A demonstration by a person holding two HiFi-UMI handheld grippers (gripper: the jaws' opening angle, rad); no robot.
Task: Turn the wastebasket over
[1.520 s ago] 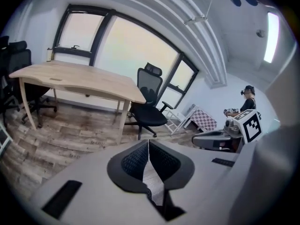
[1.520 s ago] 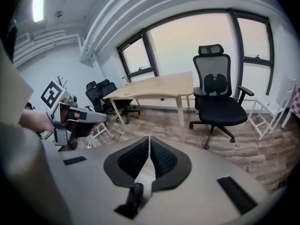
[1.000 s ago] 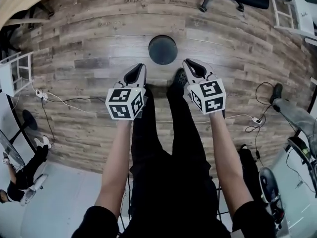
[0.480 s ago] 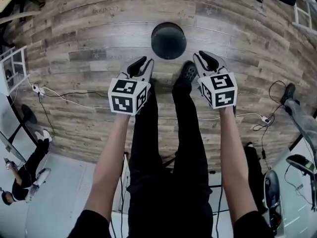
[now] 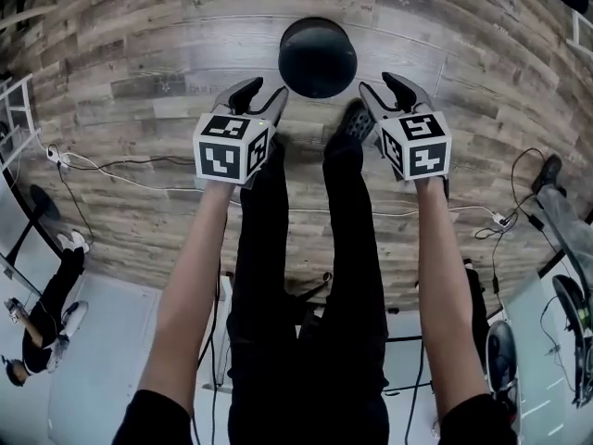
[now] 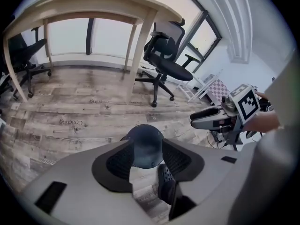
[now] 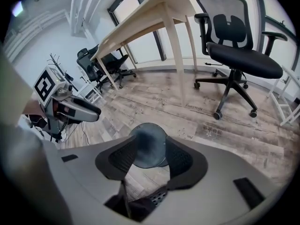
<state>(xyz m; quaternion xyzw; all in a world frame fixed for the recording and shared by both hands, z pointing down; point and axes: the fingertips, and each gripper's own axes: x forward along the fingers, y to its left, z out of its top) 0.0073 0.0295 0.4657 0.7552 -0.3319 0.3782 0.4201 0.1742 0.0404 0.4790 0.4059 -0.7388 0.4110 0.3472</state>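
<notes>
The wastebasket (image 5: 318, 57) is a dark round bin standing on the wood floor just ahead of the person's shoes, its smooth closed face turned up. My left gripper (image 5: 259, 98) hangs at its near left and my right gripper (image 5: 387, 93) at its near right, both above the floor and apart from it. The jaws of both are opening and nothing lies between them. Through the parted jaws the wastebasket (image 6: 146, 146) shows in the left gripper view, and the wastebasket (image 7: 149, 145) likewise in the right gripper view.
A light wooden desk (image 7: 154, 13) and a black office chair (image 7: 236, 46) stand beyond the basket. Cables (image 5: 111, 165) run over the floor at both sides. The person's legs and shoe (image 5: 354, 123) are between the grippers. A white rack (image 5: 14, 109) is at far left.
Both grippers have sunk toward the floor and now flank the wastebasket's near side. Their jaws, shut a second ago, have parted.
</notes>
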